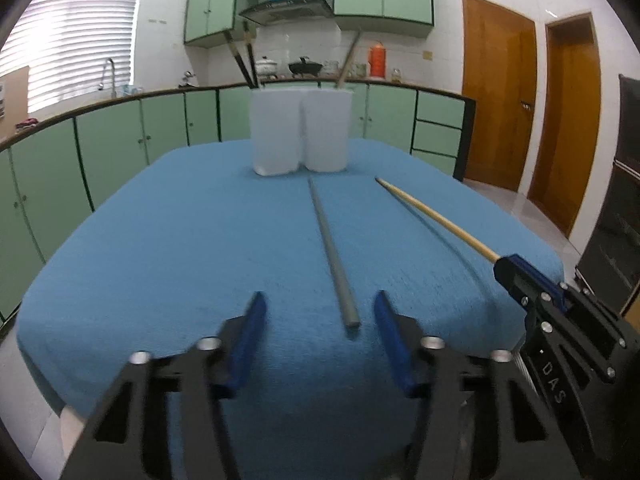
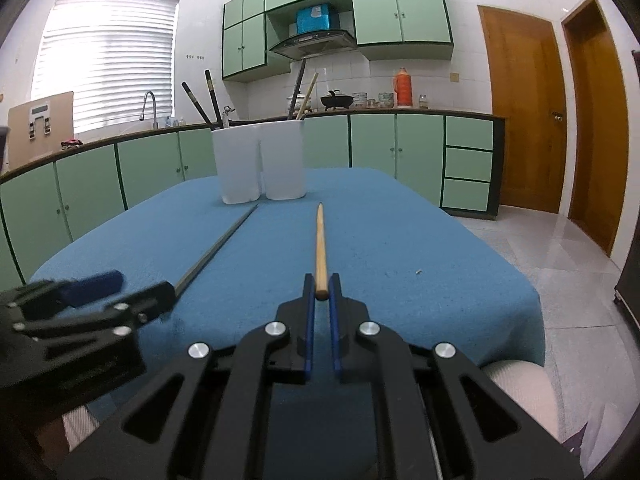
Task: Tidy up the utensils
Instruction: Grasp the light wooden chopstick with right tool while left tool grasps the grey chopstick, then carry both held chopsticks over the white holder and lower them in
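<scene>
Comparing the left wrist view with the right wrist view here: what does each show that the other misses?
Only the left wrist view shows the left gripper open around the grey chopstick's near end, pads clear of it. Only the right wrist view shows the right gripper shut on the wooden chopstick's end from behind, plus a small white speck. Both show the white holder and blue cloth.

The table wears a matt blue cloth with rough nap. The grey chopstick looks like dull metal, the pale chopstick smooth wood. The white holder is matt plastic.
</scene>
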Demonstrator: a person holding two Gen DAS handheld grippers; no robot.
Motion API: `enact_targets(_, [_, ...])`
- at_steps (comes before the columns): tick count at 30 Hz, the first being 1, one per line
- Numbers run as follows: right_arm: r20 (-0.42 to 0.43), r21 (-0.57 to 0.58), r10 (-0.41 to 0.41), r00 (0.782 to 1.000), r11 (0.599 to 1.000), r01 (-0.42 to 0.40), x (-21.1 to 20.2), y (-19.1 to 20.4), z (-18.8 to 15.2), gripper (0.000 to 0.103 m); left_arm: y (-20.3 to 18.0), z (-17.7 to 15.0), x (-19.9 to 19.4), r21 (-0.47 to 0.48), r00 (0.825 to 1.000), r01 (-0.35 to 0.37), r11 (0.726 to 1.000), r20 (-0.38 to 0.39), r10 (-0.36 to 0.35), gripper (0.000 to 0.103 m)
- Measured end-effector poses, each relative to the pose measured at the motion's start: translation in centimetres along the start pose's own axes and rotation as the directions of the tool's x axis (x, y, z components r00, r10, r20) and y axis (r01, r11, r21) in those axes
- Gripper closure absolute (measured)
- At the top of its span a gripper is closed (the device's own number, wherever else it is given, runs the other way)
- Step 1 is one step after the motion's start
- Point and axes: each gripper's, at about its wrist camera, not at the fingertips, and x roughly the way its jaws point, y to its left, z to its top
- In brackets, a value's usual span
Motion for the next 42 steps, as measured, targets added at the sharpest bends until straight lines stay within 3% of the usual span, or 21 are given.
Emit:
enact_targets(2, [-0.002, 0.000, 0.006, 1.000, 1.000, -0.006, 0.0, 0.0, -0.1, 0.097, -0.3, 0.0, 0.2, 0.006, 1.000, -0.008, 1.000, 0.002, 0.008, 0.073])
enact_targets(4, [-0.002, 0.002, 0.011, 1.000, 1.000, -0.011, 0.0, -0.1, -0.2, 0.097, -0.6, 0.0, 0.2, 0.018, 1.000, 0.000, 1.000, 0.004, 0.000, 0.092])
enact_targets(5, [-0.003, 0.004, 0.012, 1.000, 1.000, -0.012, 0.0, -0.1, -0.2, 0.097, -0.7, 0.0, 0.2, 0.020, 1.000, -0.001, 1.000, 0.006, 0.001, 0.095])
enact_targets(11, [0.004, 0.001, 0.016, 1.000, 1.000, -0.016, -0.2, -0.2, 0.1, 0.097, -0.7, 0.2, -0.4, 0.021, 1.000, -0.017, 1.000, 0.025, 0.016, 0.095])
enact_targets(19, [0.071, -0.026, 0.031, 0.997, 0.999, -0.030, -1.8, -0.7, 2.6, 0.097, -0.4, 2.7, -3.9, 0.048, 0.988, -0.035, 0.998, 0.151, 0.027, 0.096])
enact_targets(30, [0.145, -0.084, 0.096, 0.985, 0.993, -0.084, -3.2, -1.7, 11.5, 0.097, 0.9, 9.4, -8.4, 0.058, 0.950, -0.009, 0.998, 0.312, -0.009, 0.096])
enact_targets(35, [0.139, -0.061, 0.124, 0.983, 0.991, -0.117, -3.0, -2.1, 15.2, 0.097, 1.4, 12.5, -9.1, 0.042, 0.941, -0.012, 0.999, 0.339, -0.003, 0.096])
enact_targets(42, [0.132, -0.038, 0.166, 0.977, 0.986, -0.163, -3.0, -1.8, 17.9, 0.097, 1.6, 15.0, -9.4, 0.036, 0.937, -0.015, 0.999, 0.350, 0.002, 0.096])
